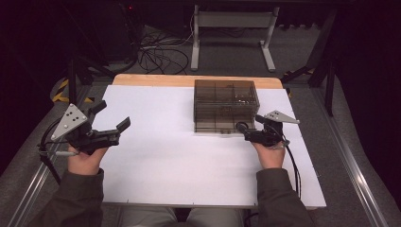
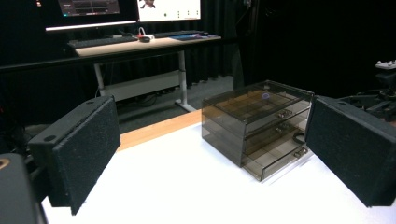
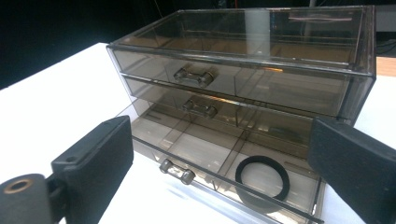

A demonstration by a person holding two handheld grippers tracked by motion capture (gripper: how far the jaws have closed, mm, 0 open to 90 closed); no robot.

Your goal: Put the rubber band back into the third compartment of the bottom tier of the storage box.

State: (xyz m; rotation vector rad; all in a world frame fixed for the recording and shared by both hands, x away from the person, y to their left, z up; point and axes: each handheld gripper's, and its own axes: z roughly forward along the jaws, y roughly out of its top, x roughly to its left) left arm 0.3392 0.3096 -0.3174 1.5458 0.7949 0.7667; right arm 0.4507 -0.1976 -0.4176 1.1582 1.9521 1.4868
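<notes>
A smoky see-through box with three drawers (image 1: 226, 105) stands on the white tabletop (image 1: 156, 156), right of centre and toward the far edge. Its bottom drawer (image 3: 196, 158) is pulled partly out, and a black ring (image 3: 262, 177) lies in its front right compartment. The two upper drawers look closed, each with a small handle (image 3: 194, 76). My right gripper (image 1: 251, 123) is open just in front of the box's right front corner, its jaws either side of the bottom drawer (image 3: 222, 140). Far to the left, my left gripper (image 1: 112, 115) is wide open and holds nothing, facing the box (image 2: 257, 123).
The table's wooden far edge (image 1: 189, 80) shows beyond the white top. Behind it stand a white desk frame (image 1: 231, 28) and loose cables on the floor (image 1: 156, 54). Another desk with monitors (image 2: 140, 39) appears in the left gripper view. Metal rails (image 1: 354, 170) run along both sides.
</notes>
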